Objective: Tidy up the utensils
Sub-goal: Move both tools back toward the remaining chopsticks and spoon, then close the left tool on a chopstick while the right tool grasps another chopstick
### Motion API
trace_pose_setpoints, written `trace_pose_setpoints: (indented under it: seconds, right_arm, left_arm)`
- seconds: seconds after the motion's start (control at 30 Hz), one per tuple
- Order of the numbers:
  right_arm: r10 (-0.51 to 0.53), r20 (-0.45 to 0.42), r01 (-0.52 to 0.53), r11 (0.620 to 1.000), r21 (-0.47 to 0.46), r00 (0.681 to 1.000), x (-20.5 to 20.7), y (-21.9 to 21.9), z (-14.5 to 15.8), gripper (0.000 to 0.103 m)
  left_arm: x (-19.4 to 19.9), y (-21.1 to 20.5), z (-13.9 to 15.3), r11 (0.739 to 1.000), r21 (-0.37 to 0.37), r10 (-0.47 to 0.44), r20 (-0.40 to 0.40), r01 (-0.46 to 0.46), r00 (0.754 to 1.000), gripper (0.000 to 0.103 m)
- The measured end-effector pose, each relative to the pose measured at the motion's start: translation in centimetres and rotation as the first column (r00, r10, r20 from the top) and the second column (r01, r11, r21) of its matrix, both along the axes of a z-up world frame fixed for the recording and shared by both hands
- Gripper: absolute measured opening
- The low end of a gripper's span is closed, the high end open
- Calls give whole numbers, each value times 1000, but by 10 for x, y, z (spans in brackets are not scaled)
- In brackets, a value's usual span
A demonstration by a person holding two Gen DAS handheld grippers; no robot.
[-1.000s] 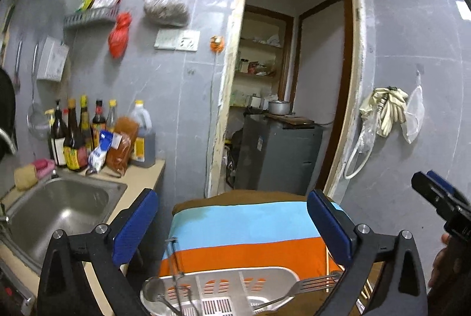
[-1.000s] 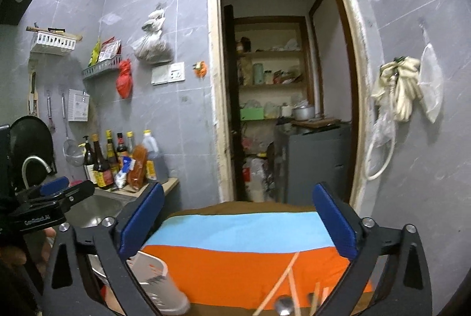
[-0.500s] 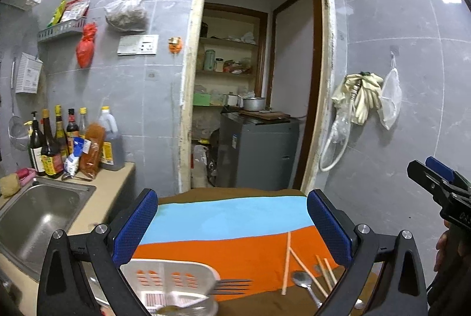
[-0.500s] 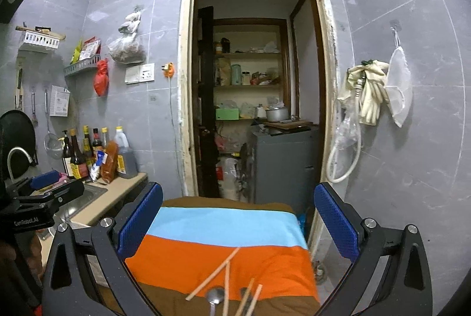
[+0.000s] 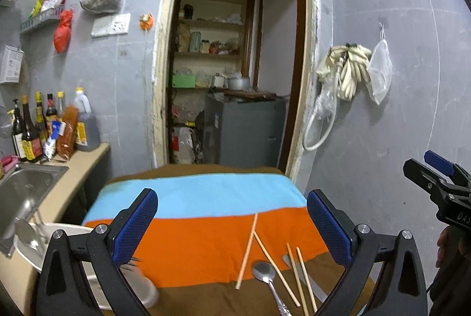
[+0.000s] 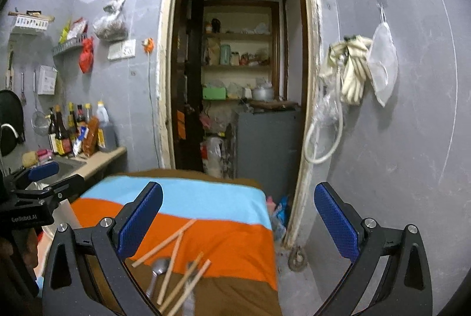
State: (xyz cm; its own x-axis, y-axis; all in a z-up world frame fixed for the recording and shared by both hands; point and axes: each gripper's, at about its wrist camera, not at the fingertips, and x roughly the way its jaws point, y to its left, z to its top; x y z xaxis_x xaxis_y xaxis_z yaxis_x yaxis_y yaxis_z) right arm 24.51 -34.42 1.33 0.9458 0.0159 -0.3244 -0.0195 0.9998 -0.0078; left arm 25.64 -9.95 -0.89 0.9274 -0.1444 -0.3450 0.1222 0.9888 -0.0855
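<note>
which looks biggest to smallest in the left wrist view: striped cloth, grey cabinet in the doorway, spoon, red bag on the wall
1. striped cloth
2. grey cabinet
3. spoon and red bag: alike, and the spoon sits much nearer the camera, so unranked.

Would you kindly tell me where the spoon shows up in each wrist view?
Left wrist view: the spoon lies at bottom centre-right, among the chopsticks.
Right wrist view: the spoon lies at bottom centre-left, partly blurred.
Shared landmark: the striped cloth, where orange meets brown.

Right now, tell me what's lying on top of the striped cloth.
On the striped cloth lie four wooden chopsticks, a metal spoon and a flat metal utensil partly under two chopsticks. The left gripper hides the cloth's near-left corner.
</note>
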Motion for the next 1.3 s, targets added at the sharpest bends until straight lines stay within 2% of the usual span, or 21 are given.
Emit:
trace_pose_setpoints:
  seconds: [0.33, 0.43, 0.6, 0.63, 0.67, 0.8, 0.9, 0.97, 1.07, 1.27, 1.3]
  right_arm:
    - [16, -173, -2, 997, 77, 985, 36, -30, -71, 101]
    - [29, -205, -9, 995, 97, 978, 45, -30, -90, 100]
    - [66, -265, -31, 991, 132, 962, 59, -28, -117, 92]
    - [71, -272, -34, 990, 138, 960, 61, -27, -120, 87]
    - [83, -286, -41, 988, 150, 955, 65, -27, -126, 79]
    - [115, -331, -57, 982, 180, 937, 75, -25, -147, 62]
    - [147, -364, -75, 976, 206, 920, 83, -20, -160, 52]
    - [170, -380, -89, 971, 222, 909, 87, -15, -168, 44]
    - [210, -405, -116, 963, 243, 890, 95, -6, -181, 36]
    - [283, -460, -169, 947, 273, 842, 110, 19, -203, 28]
    - [291, -466, -175, 945, 276, 835, 111, 21, -205, 28]
  left_arm:
    - [38, -30, -51, 998, 38, -53, -150, 59, 987, 102]
    - [46, -36, -60, 997, 48, -55, -167, 64, 984, 102]
    - [56, -47, -71, 992, 86, -72, -178, 88, 981, 102]
    - [59, -50, -72, 991, 98, -75, -182, 94, 980, 101]
    - [63, -53, -74, 988, 112, -81, -190, 104, 978, 99]
    - [78, -59, -88, 983, 131, -91, -239, 125, 967, 90]
    - [93, -56, -102, 986, 116, -82, -289, 120, 954, 79]
    - [104, -52, -112, 989, 101, -72, -333, 111, 940, 68]
    - [121, -46, -128, 992, 59, -77, -402, 110, 912, 58]
    - [141, -35, -157, 992, -46, -122, -519, 115, 846, 41]
    - [143, -37, -159, 992, -48, -123, -525, 115, 842, 40]
